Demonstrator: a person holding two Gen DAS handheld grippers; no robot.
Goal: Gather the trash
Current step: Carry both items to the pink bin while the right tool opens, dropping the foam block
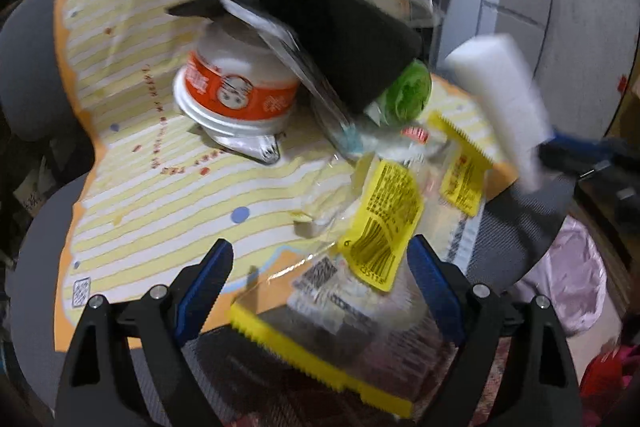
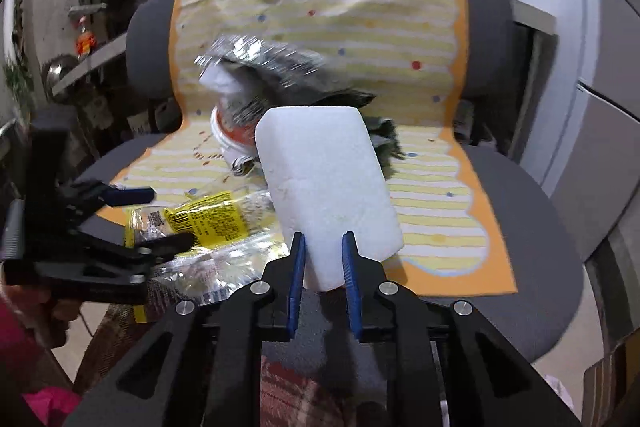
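Trash lies on a grey chair covered by a yellow striped cloth [image 1: 132,187]. My left gripper [image 1: 320,267] is open, its blue fingers on either side of a clear plastic wrapper with yellow labels [image 1: 380,223]; the same wrapper shows in the right wrist view [image 2: 208,219]. My right gripper [image 2: 323,247] is shut on a white foam block [image 2: 326,183], held above the seat; the block also shows in the left wrist view [image 1: 504,95]. An orange and white cup [image 1: 236,91] lies tipped under a black wrapper [image 1: 348,35]. A green crumpled piece [image 1: 408,91] sits beside it.
The chair's grey seat edge [image 2: 532,195] and backrest [image 2: 488,27] surround the cloth. A pink bag [image 1: 568,275] is on the floor to the right of the chair. Shelves with clutter [image 2: 80,39] stand on the left behind the chair.
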